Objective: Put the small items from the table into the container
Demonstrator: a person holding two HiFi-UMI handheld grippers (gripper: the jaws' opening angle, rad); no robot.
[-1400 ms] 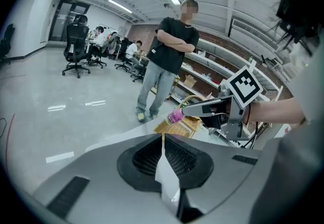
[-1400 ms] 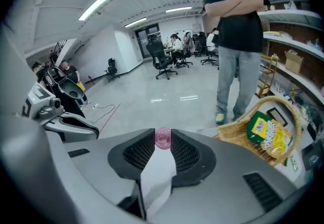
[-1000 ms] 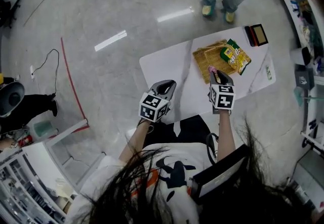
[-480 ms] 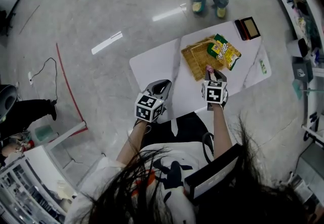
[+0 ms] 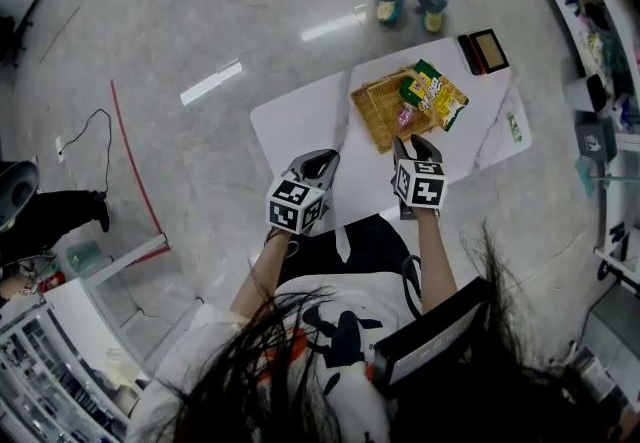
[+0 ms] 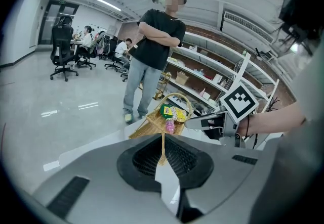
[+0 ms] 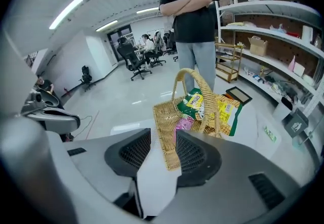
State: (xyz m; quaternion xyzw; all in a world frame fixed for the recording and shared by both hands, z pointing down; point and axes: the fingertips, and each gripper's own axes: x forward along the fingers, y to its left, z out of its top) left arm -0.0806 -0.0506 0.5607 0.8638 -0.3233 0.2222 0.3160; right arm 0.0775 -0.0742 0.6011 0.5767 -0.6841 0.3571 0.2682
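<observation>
Right gripper view: my right tool (image 7: pixel 163 143) is opening, empty, since the pink item (image 7: pixel 183 124) lies in the basket (image 7: pixel 164 114); left tool (image 6: pixel 163 143) clenched, spare.

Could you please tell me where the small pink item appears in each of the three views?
Head view: the pink item lies in the wicker basket, upper middle, right of centre.
Left gripper view: the pink item is at the centre, in the basket.
Right gripper view: the pink item is at the centre, under the basket's handle.
Shared landmark: the green-and-yellow snack bag right next to it.
</observation>
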